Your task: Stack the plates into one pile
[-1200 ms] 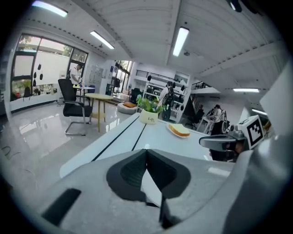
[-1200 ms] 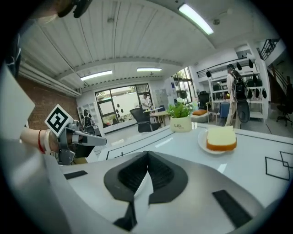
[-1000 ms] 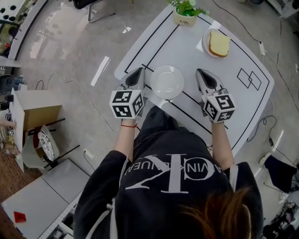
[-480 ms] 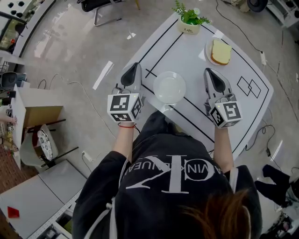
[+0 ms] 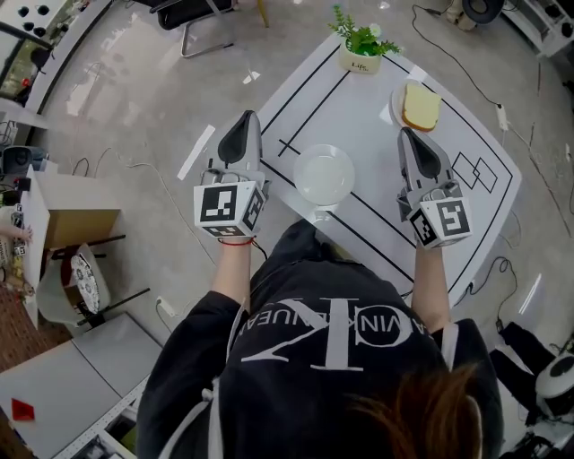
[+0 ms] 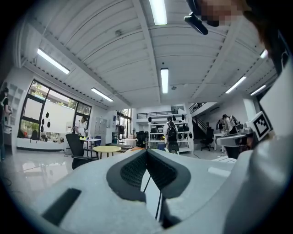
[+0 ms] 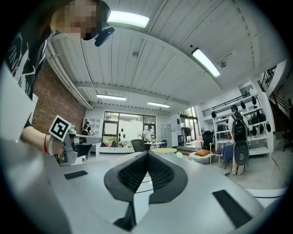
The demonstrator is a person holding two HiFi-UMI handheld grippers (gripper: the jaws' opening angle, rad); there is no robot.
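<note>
A potted plant [image 5: 361, 40] stands at the far edge of the white table [image 5: 359, 99]. Near it, to the right, is a plate with a slice of bread [image 5: 418, 106]. An office chair [image 5: 190, 12] and a cardboard box [image 5: 79, 213] sit on the floor off to the left. The white plate [image 5: 324, 175] lies close to the table's near edge, between the two grippers and apart from both. It is round, plain and glossy, and from this height it could be one plate or several stacked. The left gripper [image 5: 248, 116] and the right gripper [image 5: 410, 134] each have their jaws pressed together, holding nothing.
</note>
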